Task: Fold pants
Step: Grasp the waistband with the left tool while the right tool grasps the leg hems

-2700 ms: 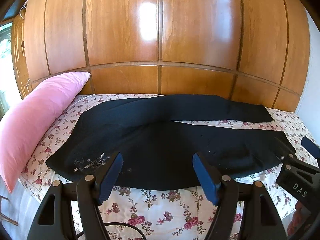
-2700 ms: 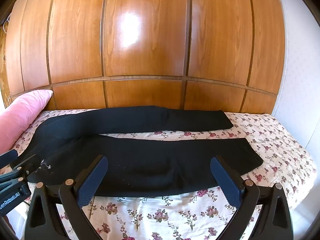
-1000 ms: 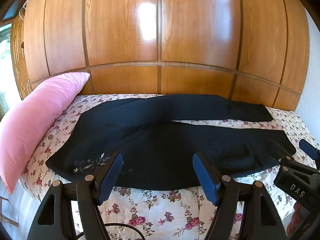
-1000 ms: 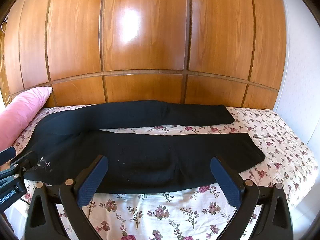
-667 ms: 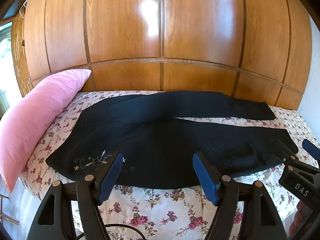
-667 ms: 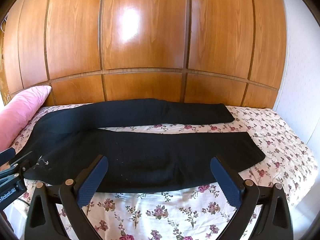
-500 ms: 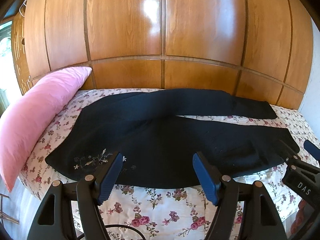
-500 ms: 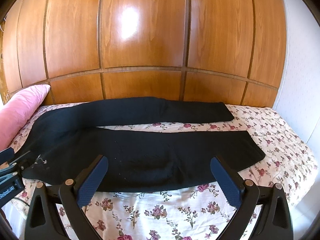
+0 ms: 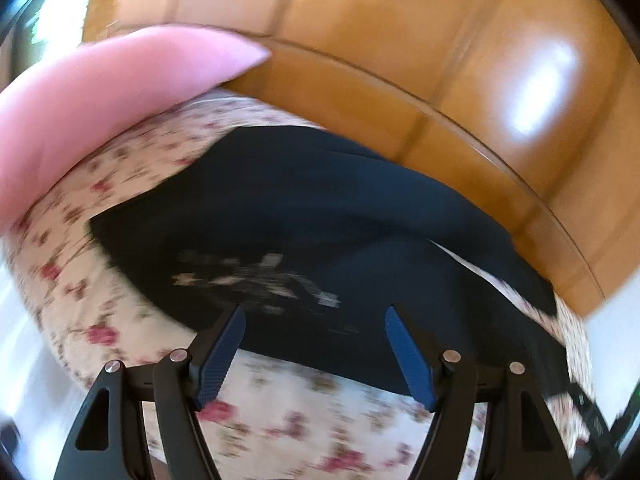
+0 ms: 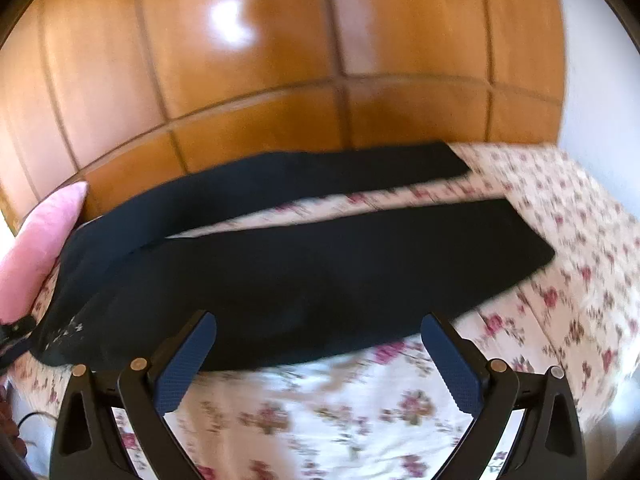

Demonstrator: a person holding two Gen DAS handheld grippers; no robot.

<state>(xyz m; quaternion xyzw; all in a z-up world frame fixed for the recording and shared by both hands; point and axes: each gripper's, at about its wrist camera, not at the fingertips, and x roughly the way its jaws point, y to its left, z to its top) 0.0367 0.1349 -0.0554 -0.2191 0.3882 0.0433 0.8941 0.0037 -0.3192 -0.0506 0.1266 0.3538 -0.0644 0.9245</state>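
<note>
Black pants (image 10: 304, 264) lie spread on the flowered bed, waist at the left and two legs running to the right with a strip of sheet between them. In the left wrist view the waist end (image 9: 280, 216) fills the middle, with pale embroidery (image 9: 256, 276) near its front edge. My left gripper (image 9: 314, 322) is open, its blue pads just above the front hem of the waist part, nothing between them. My right gripper (image 10: 318, 330) is open over the near leg's front edge, empty. Both views are motion-blurred.
A pink pillow (image 9: 92, 100) lies at the left end of the bed, also seen at the left as the pillow (image 10: 36, 248) in the right wrist view. A polished wooden panel wall (image 10: 280, 60) stands behind the bed. The flowered sheet (image 10: 320, 412) reaches the front edge; a white wall (image 10: 600, 80) is at right.
Both grippers have moved in closer to the pants and tilted; the left one swung toward the waist end and pillow. The pants lie as before. Both grippers stay open.
</note>
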